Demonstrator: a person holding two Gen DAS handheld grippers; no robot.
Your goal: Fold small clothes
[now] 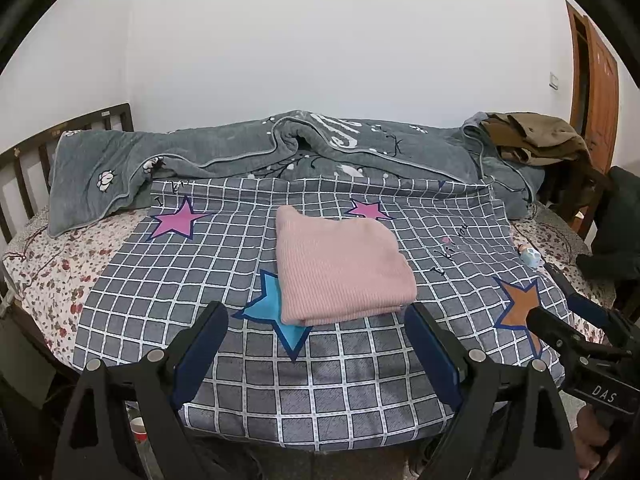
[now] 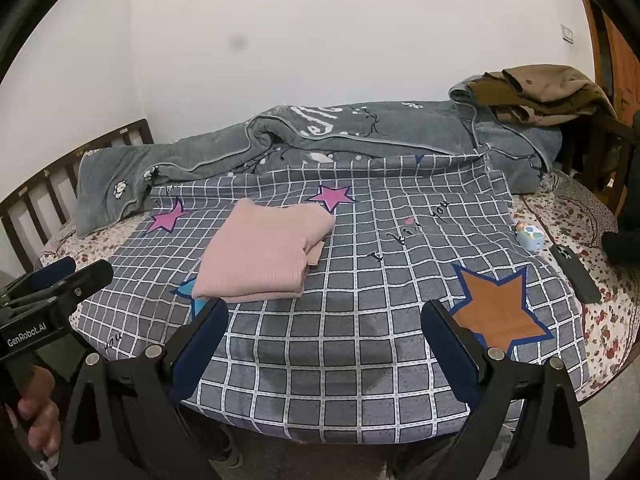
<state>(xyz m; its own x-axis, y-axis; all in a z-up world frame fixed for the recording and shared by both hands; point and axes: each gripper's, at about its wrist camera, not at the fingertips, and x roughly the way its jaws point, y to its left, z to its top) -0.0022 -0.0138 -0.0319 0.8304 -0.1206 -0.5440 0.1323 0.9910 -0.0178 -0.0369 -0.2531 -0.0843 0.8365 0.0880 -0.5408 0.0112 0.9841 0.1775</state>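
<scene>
A pink ribbed garment [image 1: 340,268] lies folded into a neat rectangle on the grey checked sheet with stars [image 1: 192,280]; it also shows in the right wrist view [image 2: 260,252], left of centre. My left gripper [image 1: 318,320] is open and empty, just in front of the garment's near edge, above the sheet. My right gripper [image 2: 324,320] is open and empty, to the right of the garment and nearer the bed's front edge. The right gripper shows from the side in the left wrist view [image 1: 560,300], and the left gripper in the right wrist view [image 2: 80,270].
A grey quilt [image 1: 280,148] is bunched along the back of the bed, with brown clothes [image 1: 536,136] piled at its right end. A small blue toy [image 2: 529,238] and a dark phone [image 2: 576,272] lie at the right. A wooden headboard [image 1: 24,168] stands left.
</scene>
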